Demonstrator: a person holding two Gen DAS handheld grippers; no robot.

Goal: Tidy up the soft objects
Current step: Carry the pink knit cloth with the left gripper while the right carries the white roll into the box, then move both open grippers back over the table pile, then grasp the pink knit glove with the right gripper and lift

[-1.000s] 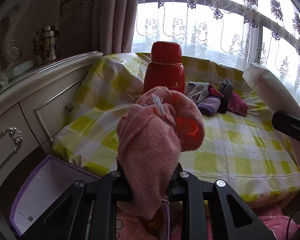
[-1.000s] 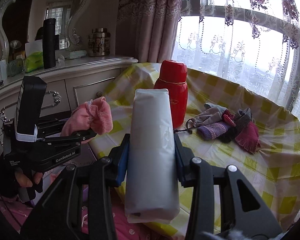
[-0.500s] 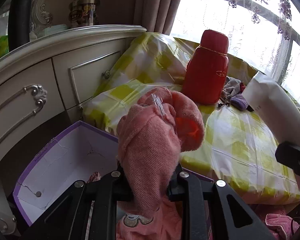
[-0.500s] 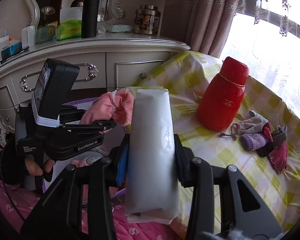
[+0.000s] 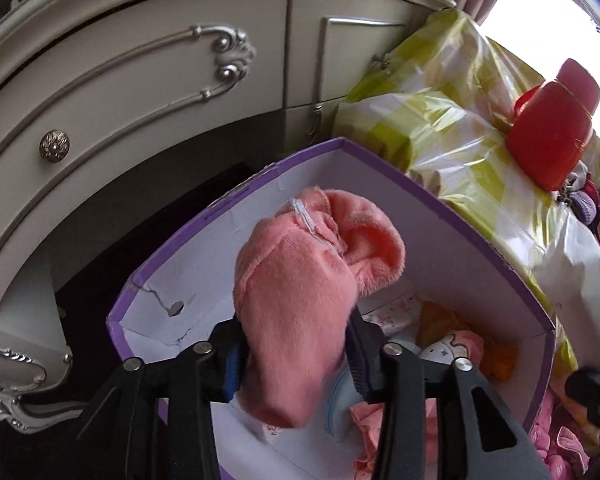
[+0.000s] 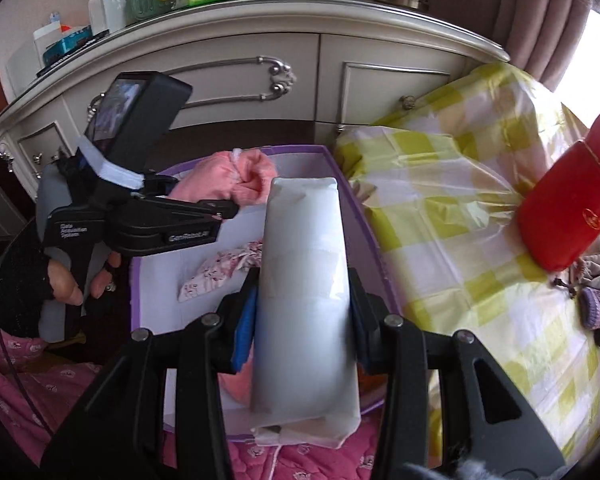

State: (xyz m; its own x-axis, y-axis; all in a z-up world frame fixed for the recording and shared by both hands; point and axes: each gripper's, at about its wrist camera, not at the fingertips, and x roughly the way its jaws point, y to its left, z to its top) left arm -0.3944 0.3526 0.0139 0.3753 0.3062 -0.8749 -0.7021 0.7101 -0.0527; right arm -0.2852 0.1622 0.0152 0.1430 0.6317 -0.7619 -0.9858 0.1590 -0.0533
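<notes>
The left claw (image 5: pixel 296 344) hangs over the purple box (image 5: pixel 452 200), its jaws opening around a pink fleece sock (image 5: pixel 300 280). The sock still sits between the pads, bulging up toward 12 o'clock, and whether the pads still press it cannot be told for sure. Inside the box, at 5 o'clock from the sock, lie other soft things in pink, orange and white (image 5: pixel 456 344).

The right claw (image 6: pixel 304 320) is clenched on a white soft pack (image 6: pixel 304 280) that stands upright between its pads, above the box's near edge. At 9 o'clock from it, a gloved hand (image 6: pixel 40 280) holds the left claw's grip.

At 3 o'clock, the surface under a yellow checked cloth (image 6: pixel 440 208) carries a red flask (image 6: pixel 560 216) and, beside it, a small heap of knitted pieces (image 6: pixel 596 304).
</notes>
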